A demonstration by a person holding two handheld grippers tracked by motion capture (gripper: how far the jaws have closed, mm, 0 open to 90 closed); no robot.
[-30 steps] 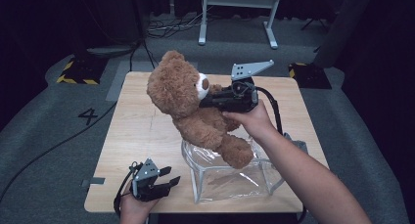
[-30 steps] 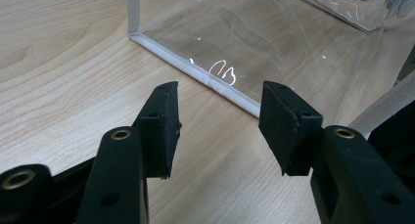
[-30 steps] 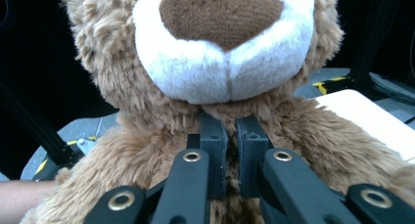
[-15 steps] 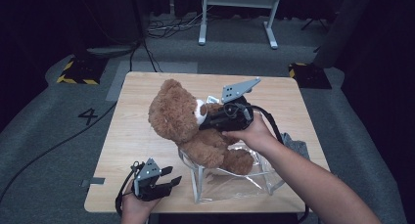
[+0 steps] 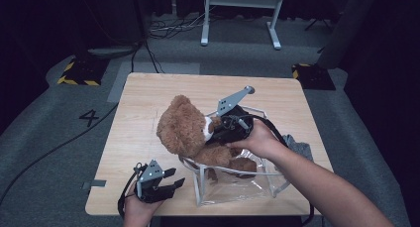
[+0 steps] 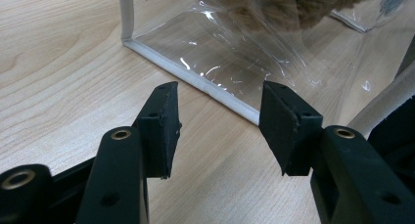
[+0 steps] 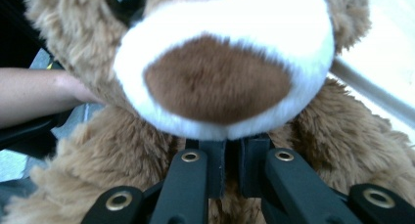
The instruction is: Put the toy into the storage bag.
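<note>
High view: your teddy bear sits at the middle of the frame, its lower body down inside the clear plastic bag, its head and shoulders above the bag's white-edged rim. Your right gripper has its jaws clamped on the bear just under the white muzzle; in the right gripper view the two pads sit almost together below the chin, pinching fur. The bag stands on the wooden surface, at the lower middle of the frame, near its front edge. Your left gripper rests at the lower left, just beside the bag's corner, jaws apart and holding nothing; the left gripper view shows bare wood between them and the bag's seam just ahead.
</note>
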